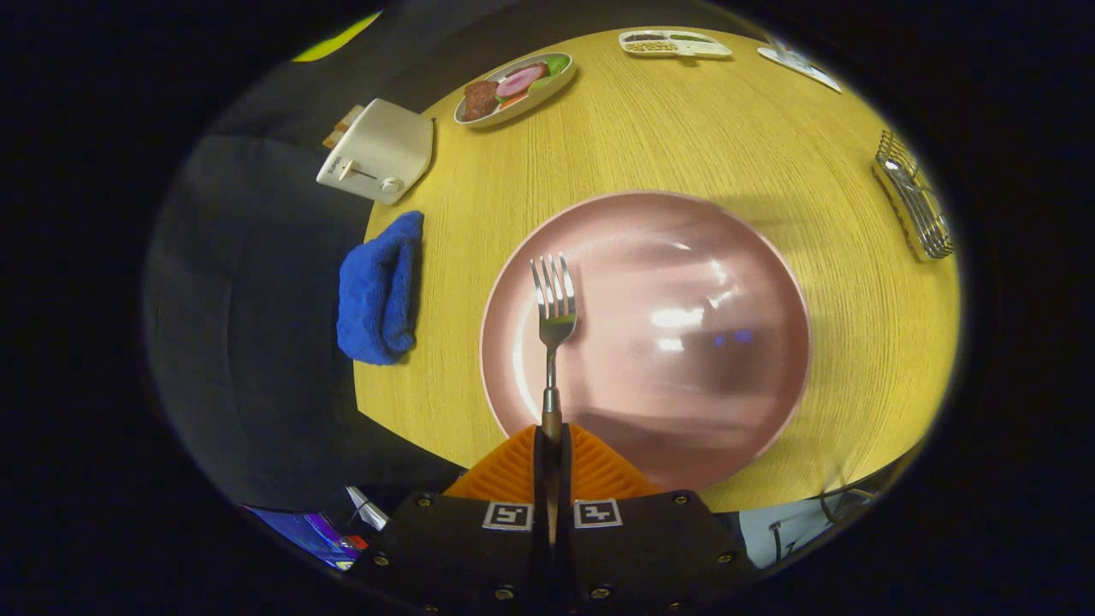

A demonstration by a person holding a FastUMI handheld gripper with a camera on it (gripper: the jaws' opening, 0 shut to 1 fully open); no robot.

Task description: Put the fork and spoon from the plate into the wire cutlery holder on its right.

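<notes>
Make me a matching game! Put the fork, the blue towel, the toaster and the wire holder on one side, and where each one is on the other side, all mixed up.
Things:
1. fork
2. blue towel
3. toaster
4. wire cutlery holder

Places:
A. far right of the pink plate
B. table edge, left of the plate
C. clamped by its handle in the gripper, over the plate
D. beyond the towel

Pairs: 1-C, 2-B, 3-D, 4-A
</notes>
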